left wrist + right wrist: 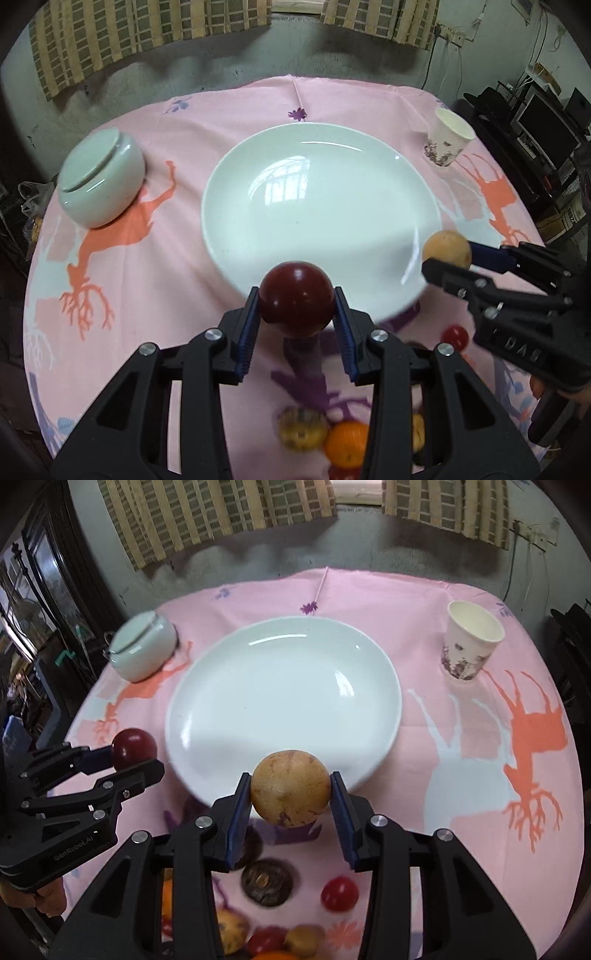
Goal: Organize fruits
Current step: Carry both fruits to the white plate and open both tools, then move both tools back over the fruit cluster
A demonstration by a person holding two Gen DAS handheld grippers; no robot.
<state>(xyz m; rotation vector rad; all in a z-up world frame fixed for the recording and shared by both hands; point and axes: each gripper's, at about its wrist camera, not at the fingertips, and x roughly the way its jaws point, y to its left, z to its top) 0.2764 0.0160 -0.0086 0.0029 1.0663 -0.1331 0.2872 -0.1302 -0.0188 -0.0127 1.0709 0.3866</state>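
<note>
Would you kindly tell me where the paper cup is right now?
The paper cup stands upright on the pink tablecloth at the far right, beyond the white plate.

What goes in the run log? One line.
left hand-held gripper: round dark-red fruit | right hand-held gripper: round tan fruit | white ceramic plate: bare

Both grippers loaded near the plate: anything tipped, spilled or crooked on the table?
Only the pale green jar: its lid sits askew, tilted into the mouth. The paper cup stands upright, the plate is bare, nothing spilled.
</note>
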